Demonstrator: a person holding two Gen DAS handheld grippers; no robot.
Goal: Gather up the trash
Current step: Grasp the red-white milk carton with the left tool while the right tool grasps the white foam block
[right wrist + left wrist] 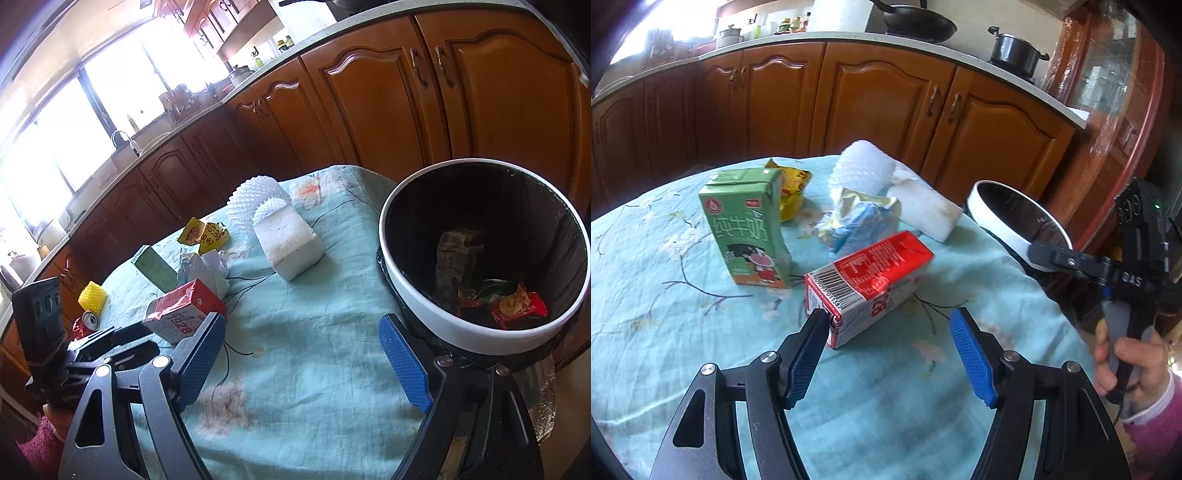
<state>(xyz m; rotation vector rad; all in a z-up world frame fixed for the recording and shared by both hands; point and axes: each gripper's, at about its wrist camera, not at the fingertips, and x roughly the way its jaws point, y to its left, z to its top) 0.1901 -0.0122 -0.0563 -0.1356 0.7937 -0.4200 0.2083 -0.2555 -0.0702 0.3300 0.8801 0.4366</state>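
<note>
Left gripper [890, 321] wide open – red carton [866, 284] lies just ahead-left, long axis running far-right. Right gripper [303, 332] open, empty, nr bin [443, 321].

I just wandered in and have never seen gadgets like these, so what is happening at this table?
A person is clearing rubbish off a table with a handheld gripper in each hand. The left gripper is open, one finger right against the red carton lying on the blue cloth. The right gripper is open and empty beside the white bin, which already holds some wrappers. A green carton, a foam block and crumpled packaging remain on the table.
</note>
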